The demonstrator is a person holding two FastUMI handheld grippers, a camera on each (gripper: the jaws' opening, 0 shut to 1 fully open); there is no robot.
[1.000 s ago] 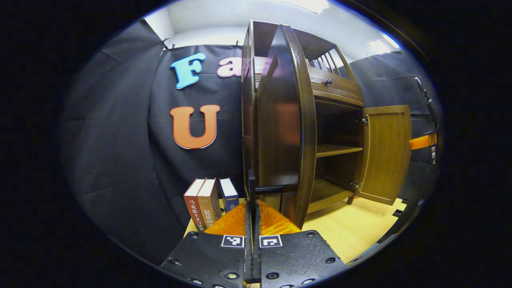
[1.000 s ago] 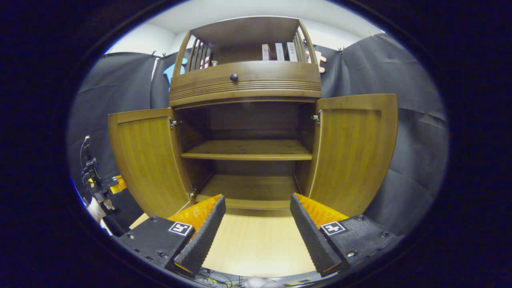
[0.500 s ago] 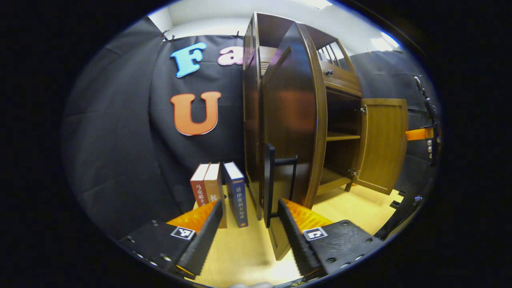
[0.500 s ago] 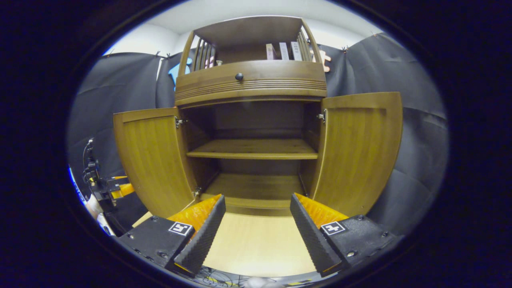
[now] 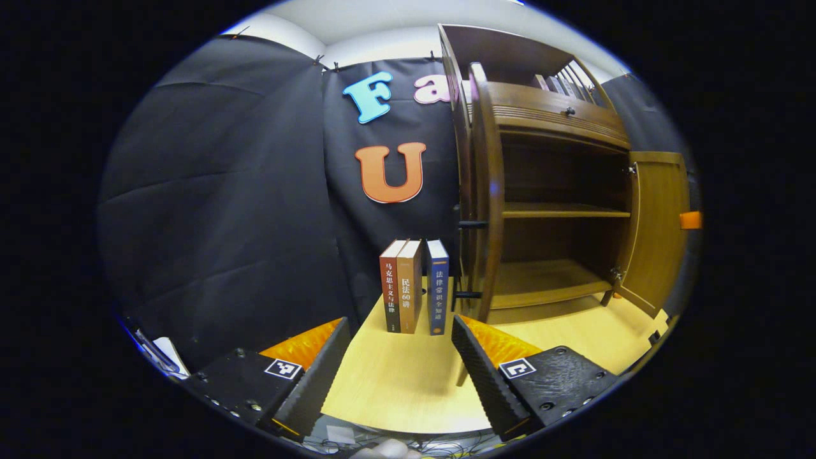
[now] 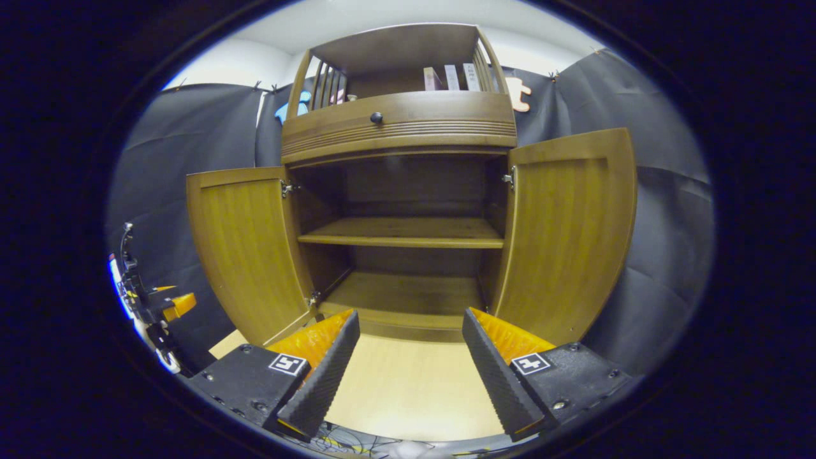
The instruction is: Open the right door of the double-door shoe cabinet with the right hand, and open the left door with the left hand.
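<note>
The shoe cabinet (image 6: 398,121) stands at the table's (image 6: 408,395) back edge with its left door (image 6: 245,245) and right door (image 6: 567,233) both swung wide; 3 books (image 5: 414,290) stand upright beside it. The left gripper (image 5: 398,376) and right gripper (image 6: 411,376) hover spread, pinching nothing.

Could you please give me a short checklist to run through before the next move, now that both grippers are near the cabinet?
1. Left door swung fully open: ok, it stands wide in the right gripper view.
2. Right door swung fully open: ok, also wide.
3. Left gripper free of the left door's handle: ok, fingers apart, nothing between them, handle ahead of them.
4. Right gripper free: ok, fingers apart over the bare table.
5. Books beside the cabinet upright and untouched: ok, three stand together.
6. Shelves inside unobstructed: ok, nothing seen on them.
</note>
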